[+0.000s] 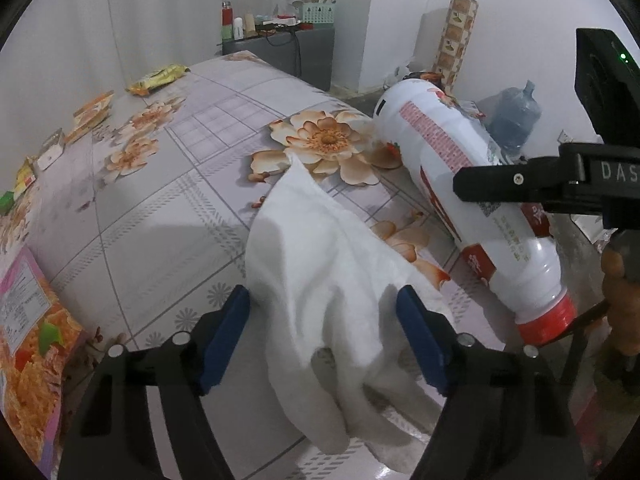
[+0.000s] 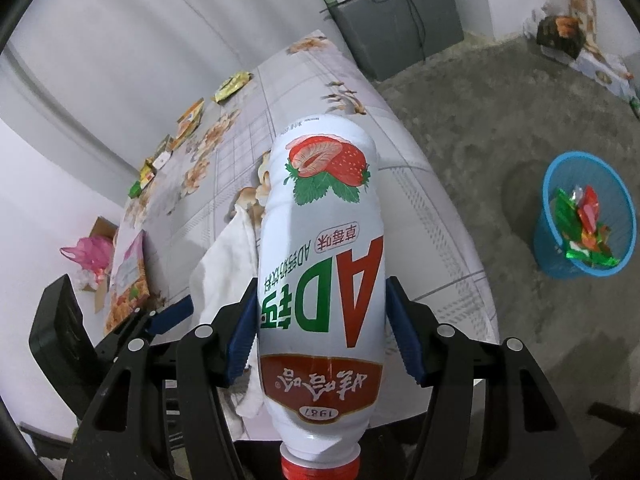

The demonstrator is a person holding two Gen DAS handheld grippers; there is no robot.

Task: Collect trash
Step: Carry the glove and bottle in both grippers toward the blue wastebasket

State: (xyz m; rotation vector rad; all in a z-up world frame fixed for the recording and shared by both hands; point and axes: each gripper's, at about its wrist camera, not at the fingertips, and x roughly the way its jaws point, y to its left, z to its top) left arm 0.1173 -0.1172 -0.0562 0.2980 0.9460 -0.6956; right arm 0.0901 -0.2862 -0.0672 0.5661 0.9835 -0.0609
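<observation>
With our right gripper (image 2: 320, 320) jaws clamped on the white plastic strawberry-drink bottle (image 2: 320, 264) and left gripper (image 1: 324, 336) jaws wide around the white crumpled cloth (image 1: 320, 264) on the floral desk (image 1: 160, 208), we should swing the bottle steadily over the far blue mesh bin (image 2: 552, 256) before releasing.

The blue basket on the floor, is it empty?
No, the blue basket already holds several crumpled green and red wrappers.
</observation>
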